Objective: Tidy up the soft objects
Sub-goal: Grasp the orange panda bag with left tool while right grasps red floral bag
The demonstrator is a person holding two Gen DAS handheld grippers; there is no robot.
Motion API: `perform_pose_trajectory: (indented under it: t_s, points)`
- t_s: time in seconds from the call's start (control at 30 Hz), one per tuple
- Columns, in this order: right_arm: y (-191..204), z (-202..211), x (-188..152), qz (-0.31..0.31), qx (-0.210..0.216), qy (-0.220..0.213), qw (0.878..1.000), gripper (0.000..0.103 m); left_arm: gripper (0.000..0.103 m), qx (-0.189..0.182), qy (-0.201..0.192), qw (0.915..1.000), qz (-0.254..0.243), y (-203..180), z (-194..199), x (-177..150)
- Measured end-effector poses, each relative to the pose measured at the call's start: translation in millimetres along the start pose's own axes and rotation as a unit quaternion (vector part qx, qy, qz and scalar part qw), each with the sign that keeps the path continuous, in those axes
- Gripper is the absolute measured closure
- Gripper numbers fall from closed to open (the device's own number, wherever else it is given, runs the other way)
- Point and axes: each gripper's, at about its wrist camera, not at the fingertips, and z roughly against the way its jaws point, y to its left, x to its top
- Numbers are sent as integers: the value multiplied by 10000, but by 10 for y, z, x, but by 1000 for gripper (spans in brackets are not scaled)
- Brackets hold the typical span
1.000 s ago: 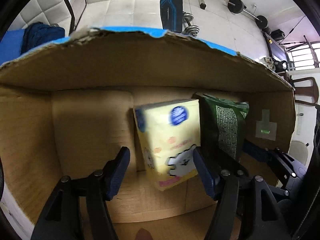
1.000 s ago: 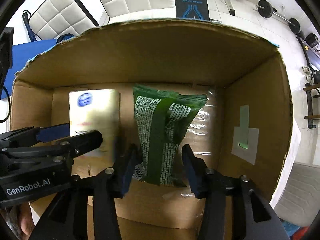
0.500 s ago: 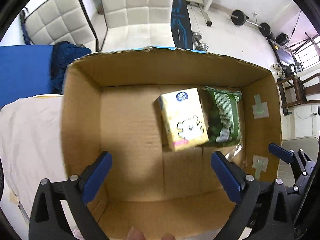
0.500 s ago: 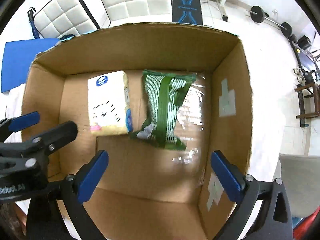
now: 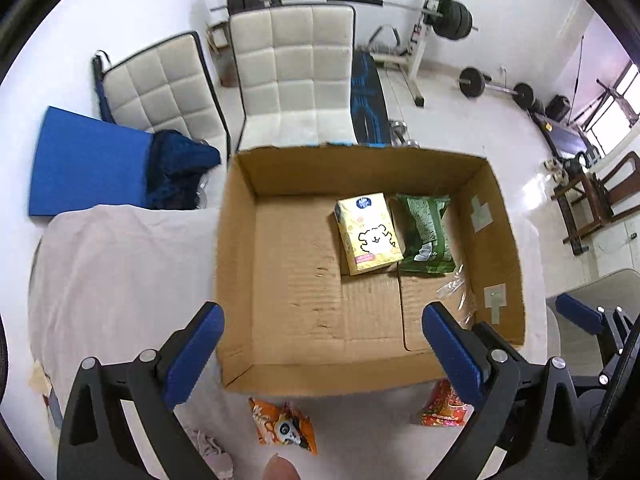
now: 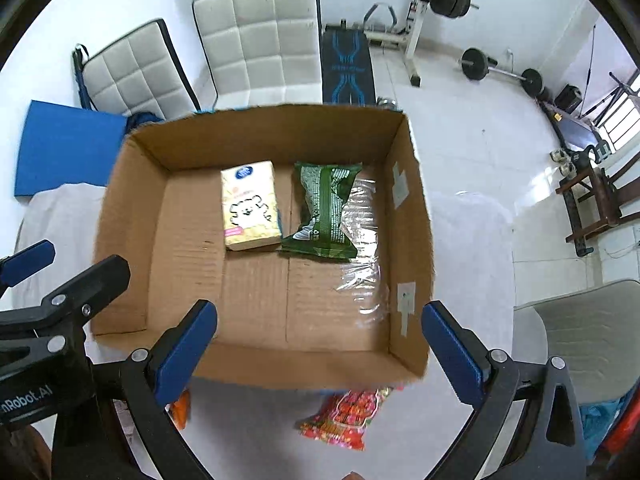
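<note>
Both tools are spread wide and hold nothing: the left gripper (image 5: pixel 322 354) and the right gripper (image 6: pixel 320 354) hover over the near rim of the open brown cardboard box (image 5: pixel 236 280). Inside it, toward one o'clock in the left view, the pale yellow soft tissue pack with a cartoon dog (image 5: pixel 368 238) lies flat, touching the dark green crinkly snack bag (image 5: pixel 426 236) on its right.

What remains sits outside on the white cloth-covered table (image 5: pixel 120 264), at about six o'clock from the box: an orange foil snack packet with a panda face (image 5: pixel 285 427) and a red patterned foil packet (image 6: pixel 345 414). Both look light, puffy and slippery, likely to crush or squirt out under a hard pinch; a grip across the middle of the sealed body seems safest.

The red packet is partly covered by a blue finger in the left view. A pinkish scrap near the left gripper's base is too blurred to name.
</note>
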Motion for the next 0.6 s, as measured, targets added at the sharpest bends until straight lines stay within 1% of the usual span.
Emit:
perform_pose_trajectory:
  t_s: [0.17, 0.23, 0.33, 0.43, 0.5, 0.6]
  points:
    - [11, 273, -130, -38, 131, -112, 9998, 0, 2, 75, -232, 9997, 82, -32, 259, -146]
    - [6, 338, -197, -42, 157, -145, 9998, 0, 2, 131, -234, 9995, 147, -40, 309, -229]
    - [-62, 356, -347, -125, 228, -64, 9996, 0, 2, 136, -168, 9991, 375, 15, 333, -422]
    - [-207, 232, -575, -273, 262, 152, 9992, 0, 1, 207, -10, 9972, 714, 117, 251, -709]
    - [-332, 73, -752, -482, 266, 362, 9978, 0, 1, 317, 157, 9946, 976, 203, 143, -914]
    - [-491, -323, -1005, -785, 242, 840, 9931, 0, 1, 448, 555, 9881, 1365, 350, -99, -1233]
